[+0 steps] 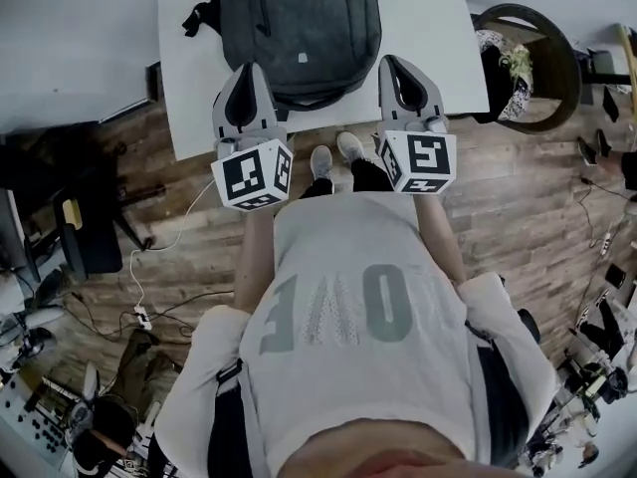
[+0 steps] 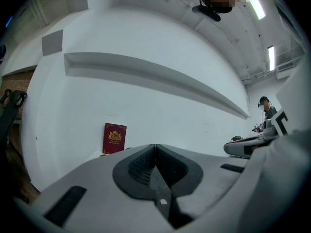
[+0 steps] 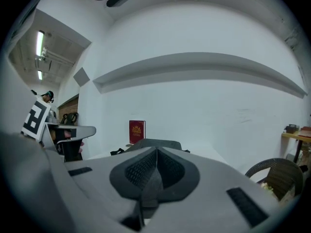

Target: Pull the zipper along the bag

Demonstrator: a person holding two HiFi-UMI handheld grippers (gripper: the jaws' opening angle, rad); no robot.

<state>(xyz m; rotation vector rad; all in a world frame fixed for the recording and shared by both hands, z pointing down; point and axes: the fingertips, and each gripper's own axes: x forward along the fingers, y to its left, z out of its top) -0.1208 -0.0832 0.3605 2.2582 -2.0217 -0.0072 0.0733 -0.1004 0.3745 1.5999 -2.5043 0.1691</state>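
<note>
Lab (floor cables (image 1: 142,316), scattered gear (image 1: 35,421))

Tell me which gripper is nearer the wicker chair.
The right gripper, right of the bag; the left gripper is across the bag, farther from the chair.

The bag (image 1: 299,28) ahead of the left gripper (image 2: 155,145) is looking like soft, matt grey cloth. The table (image 1: 199,98) under it is looking smooth and white. The gripper's pads (image 2: 141,165) are looking rough and bumpy. The floor (image 1: 528,227) below is showing wood boards.

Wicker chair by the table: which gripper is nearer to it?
Right. The right gripper hovers just past the backpack's right edge, on the wicker chair's side. The left gripper is at the backpack's left side, farther from the chair.
</note>
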